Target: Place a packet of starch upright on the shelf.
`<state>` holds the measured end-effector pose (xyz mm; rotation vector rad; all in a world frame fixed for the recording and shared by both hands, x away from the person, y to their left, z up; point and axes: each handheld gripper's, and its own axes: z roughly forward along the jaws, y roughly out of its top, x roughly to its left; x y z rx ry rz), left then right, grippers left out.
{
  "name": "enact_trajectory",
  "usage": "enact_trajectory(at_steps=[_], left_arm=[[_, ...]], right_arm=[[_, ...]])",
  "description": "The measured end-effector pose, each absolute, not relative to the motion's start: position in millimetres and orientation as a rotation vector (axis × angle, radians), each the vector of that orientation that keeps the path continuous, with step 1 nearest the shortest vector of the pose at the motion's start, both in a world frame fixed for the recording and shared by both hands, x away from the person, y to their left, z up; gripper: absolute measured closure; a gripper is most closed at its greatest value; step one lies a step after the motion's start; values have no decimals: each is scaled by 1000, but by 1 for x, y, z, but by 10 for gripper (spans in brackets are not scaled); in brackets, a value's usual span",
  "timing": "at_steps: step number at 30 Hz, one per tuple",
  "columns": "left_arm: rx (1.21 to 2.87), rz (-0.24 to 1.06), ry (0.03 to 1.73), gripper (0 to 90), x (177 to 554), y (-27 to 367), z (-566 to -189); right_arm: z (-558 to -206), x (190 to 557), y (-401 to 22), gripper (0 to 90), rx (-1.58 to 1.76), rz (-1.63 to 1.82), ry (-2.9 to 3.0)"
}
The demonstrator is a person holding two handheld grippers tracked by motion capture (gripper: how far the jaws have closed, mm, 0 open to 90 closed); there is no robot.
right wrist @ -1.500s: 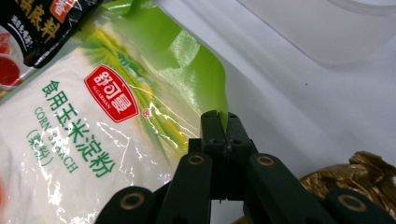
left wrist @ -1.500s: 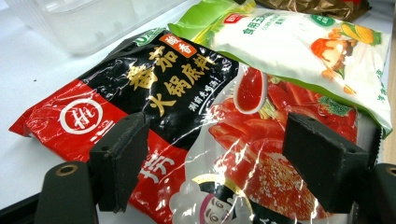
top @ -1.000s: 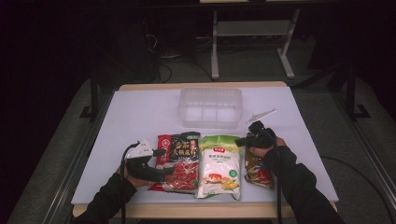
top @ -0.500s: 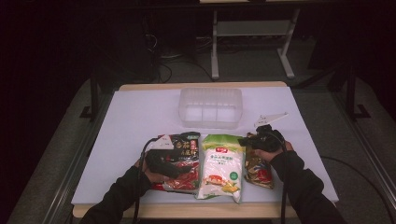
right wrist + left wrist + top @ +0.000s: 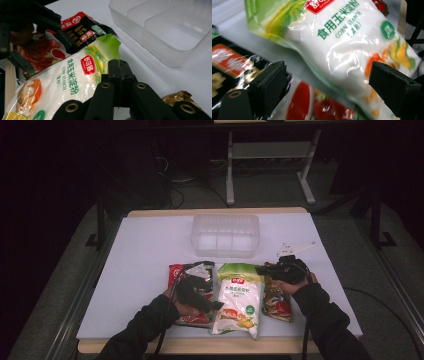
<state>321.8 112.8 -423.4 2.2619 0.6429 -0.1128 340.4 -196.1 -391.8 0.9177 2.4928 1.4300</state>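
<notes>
A white and green corn starch bag [image 5: 239, 300] [image 5: 342, 42] [image 5: 62, 82] lies flat near the table's front edge. To its left lies a red and black packet [image 5: 176, 272] [image 5: 229, 60] [image 5: 82, 30]. My left gripper [image 5: 210, 295] [image 5: 327, 85] hovers over that packet and points at the bag. Its jaws have just been opening and stand wide, their pads pressing on nothing. My right gripper [image 5: 261, 269] [image 5: 120, 67] is shut on nothing, just right of the bag's top, above a gold packet [image 5: 277, 302] [image 5: 180, 98].
A clear plastic container [image 5: 226, 235] [image 5: 160, 27] with dividers stands behind the packets at the table's middle. The white tabletop [image 5: 145, 260] runs bare to the left and back. A metal stand [image 5: 270, 155] is on the floor beyond the table.
My left gripper has moved right, from the table beside the red and black packet to over it, near the corn starch bag, and its jaws stand wider. The right hand shifted slightly.
</notes>
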Motion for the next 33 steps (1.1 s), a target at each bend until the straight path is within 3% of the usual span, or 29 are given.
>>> enact_trajectory(at_steps=[15, 22, 26, 33], left_arm=[[2202, -284, 720, 65, 344, 87, -437], [2166, -404, 679, 66, 347, 82, -441], [2163, -400, 640, 77, 347, 79, -440], [2033, -355, 581, 472, 344, 87, -436]], right_arm=[[-383, 334, -199, 900, 809, 1550, 2401], [-379, 332, -197, 900, 750, 1620, 2358], [-379, 333, -197, 900, 739, 1659, 2341], [-377, 332, -195, 900, 722, 1682, 2325]])
